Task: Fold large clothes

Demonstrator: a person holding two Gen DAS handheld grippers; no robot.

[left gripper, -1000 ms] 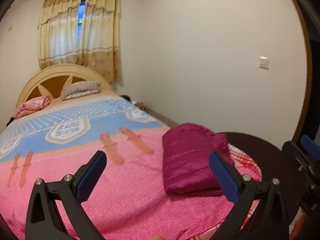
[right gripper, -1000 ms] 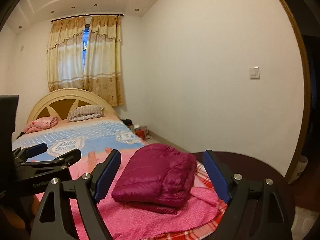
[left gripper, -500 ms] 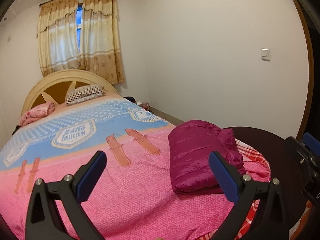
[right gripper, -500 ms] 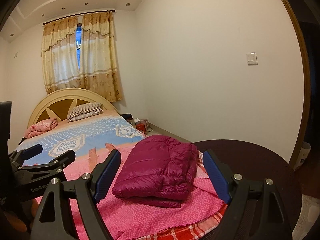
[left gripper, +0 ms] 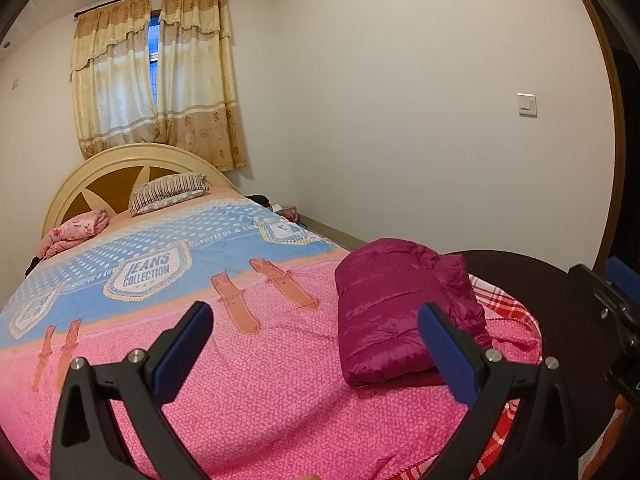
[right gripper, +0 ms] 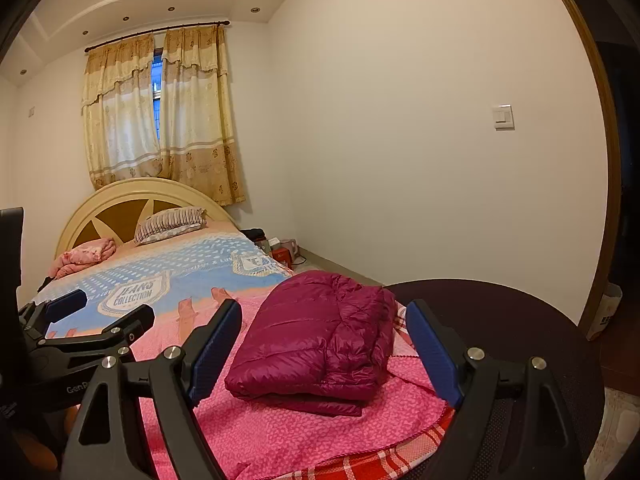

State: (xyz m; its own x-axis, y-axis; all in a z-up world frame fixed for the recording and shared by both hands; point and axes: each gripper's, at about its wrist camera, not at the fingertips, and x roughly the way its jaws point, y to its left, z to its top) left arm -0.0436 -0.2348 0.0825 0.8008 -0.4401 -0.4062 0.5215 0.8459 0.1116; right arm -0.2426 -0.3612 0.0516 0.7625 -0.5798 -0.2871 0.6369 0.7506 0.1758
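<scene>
Both sets of fingers are spread wide with nothing between them: left gripper and right gripper hover short of the magenta puffer jacket. The jacket sits folded in a thick bundle near the foot corner of the bed, on the pink blanket. Risks from here: slick, puffy fabric, so I'd expect the top layer to spring open or slide if I nudge it. It's close to the bed's edge, so a push toward the wall side could tip it off. Can't tell from these fisheye views whether the underside layers are aligned.
</scene>
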